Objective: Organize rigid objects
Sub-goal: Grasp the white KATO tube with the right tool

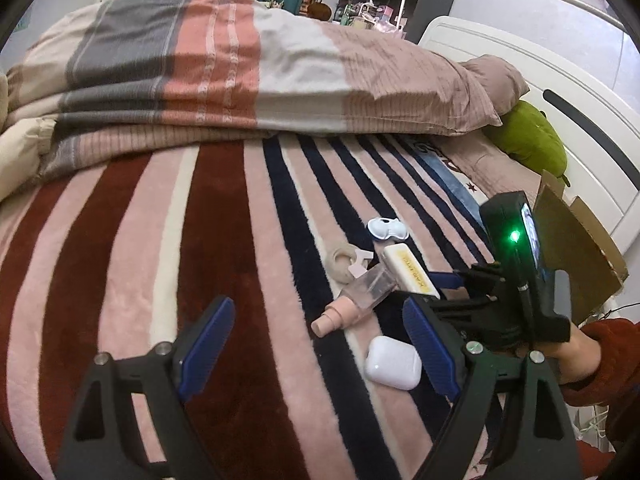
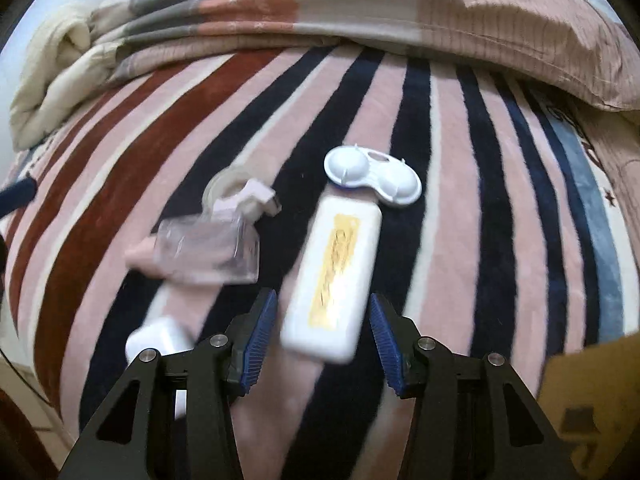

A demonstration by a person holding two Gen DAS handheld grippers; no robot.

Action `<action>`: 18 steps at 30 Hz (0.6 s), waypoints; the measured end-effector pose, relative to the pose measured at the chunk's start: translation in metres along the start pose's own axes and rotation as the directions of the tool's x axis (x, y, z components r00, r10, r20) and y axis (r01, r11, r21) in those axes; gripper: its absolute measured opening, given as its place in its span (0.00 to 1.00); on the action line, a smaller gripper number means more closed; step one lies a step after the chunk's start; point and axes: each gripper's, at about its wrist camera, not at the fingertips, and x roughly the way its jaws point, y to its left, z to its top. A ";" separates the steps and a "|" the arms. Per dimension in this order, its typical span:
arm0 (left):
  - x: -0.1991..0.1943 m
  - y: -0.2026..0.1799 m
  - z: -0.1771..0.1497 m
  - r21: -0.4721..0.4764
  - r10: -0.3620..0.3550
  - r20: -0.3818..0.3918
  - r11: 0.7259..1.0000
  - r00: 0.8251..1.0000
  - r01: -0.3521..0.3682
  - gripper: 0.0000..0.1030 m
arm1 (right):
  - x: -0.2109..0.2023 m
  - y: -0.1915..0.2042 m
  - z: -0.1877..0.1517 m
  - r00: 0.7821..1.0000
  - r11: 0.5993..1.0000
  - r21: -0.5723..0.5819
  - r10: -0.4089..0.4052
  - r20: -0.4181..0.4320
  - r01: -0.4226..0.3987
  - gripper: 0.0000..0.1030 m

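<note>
While both jaws gape empty, a white oblong case with a yellow label lies between the right pair

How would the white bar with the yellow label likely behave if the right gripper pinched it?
The white bar looks rigid with flat sides, so probably no rolling. Its smooth glossy shell may slip. The soft striped blanket could let it sink or tilt.

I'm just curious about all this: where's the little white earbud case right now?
The white earbud case lies on the striped blanket, low in the left wrist view just inside the left gripper's right finger, nearest the clear bottle with the pink cap.
</note>
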 end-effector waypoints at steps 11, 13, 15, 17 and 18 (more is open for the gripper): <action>-0.009 -0.024 0.010 0.001 -0.100 0.017 0.995 0.995 0.100 0.82 | -0.058 0.015 -0.014 0.994 0.996 -0.066 0.065 0.087 -0.059 0.30; -0.015 -0.033 0.015 0.002 -0.135 0.027 0.991 0.990 0.135 0.82 | -0.085 0.022 -0.020 0.986 0.988 -0.090 0.135 0.102 -0.126 0.30; -0.023 -0.046 0.021 0.012 -0.166 0.039 0.986 0.985 0.166 0.82 | -0.113 0.028 -0.025 0.973 0.976 -0.123 0.193 0.129 -0.178 0.30; -0.030 -0.063 0.028 0.031 -0.198 0.049 0.980 0.979 0.197 0.82 | -0.140 0.030 -0.030 0.959 0.965 -0.151 0.236 0.157 -0.212 0.30; -0.034 -0.074 0.031 0.044 -0.220 0.052 0.975 0.974 0.218 0.82 | -0.152 0.030 -0.032 0.952 0.960 -0.160 0.255 0.170 -0.229 0.30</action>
